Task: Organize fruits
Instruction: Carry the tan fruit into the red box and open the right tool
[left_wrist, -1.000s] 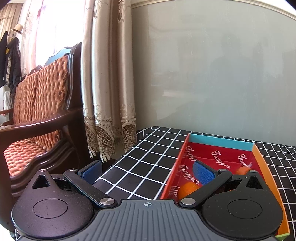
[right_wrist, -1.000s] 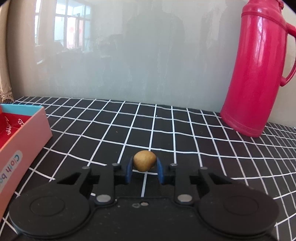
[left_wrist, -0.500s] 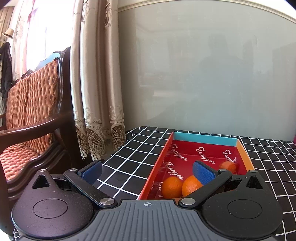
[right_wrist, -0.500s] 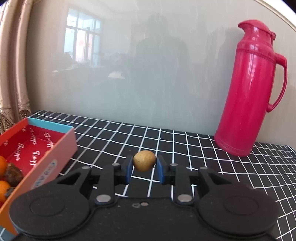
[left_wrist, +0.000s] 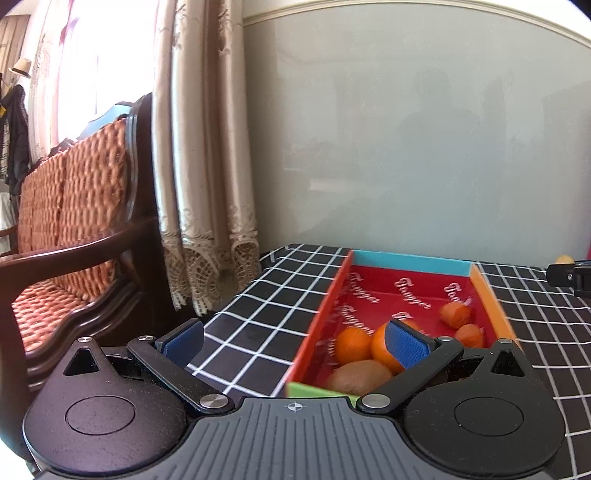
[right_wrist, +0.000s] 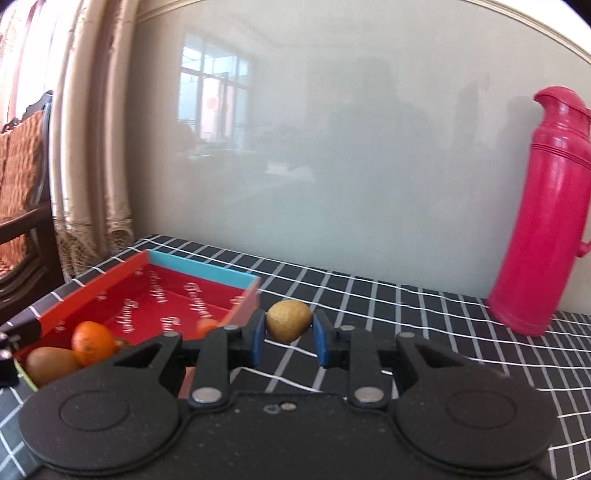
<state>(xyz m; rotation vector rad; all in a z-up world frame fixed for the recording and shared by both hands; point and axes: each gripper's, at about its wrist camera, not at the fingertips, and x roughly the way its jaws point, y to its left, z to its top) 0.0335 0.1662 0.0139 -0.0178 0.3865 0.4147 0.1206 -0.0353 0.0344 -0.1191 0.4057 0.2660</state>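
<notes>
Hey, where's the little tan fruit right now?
In the right wrist view, the tan fruit is pinched in the right gripper, above the tablecloth, just right of the box.

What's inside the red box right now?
Inside the red box: two whole oranges, a brownish kiwi-like fruit and two smaller orange pieces. The left gripper's body and finger cover the box's near right corner.
</notes>
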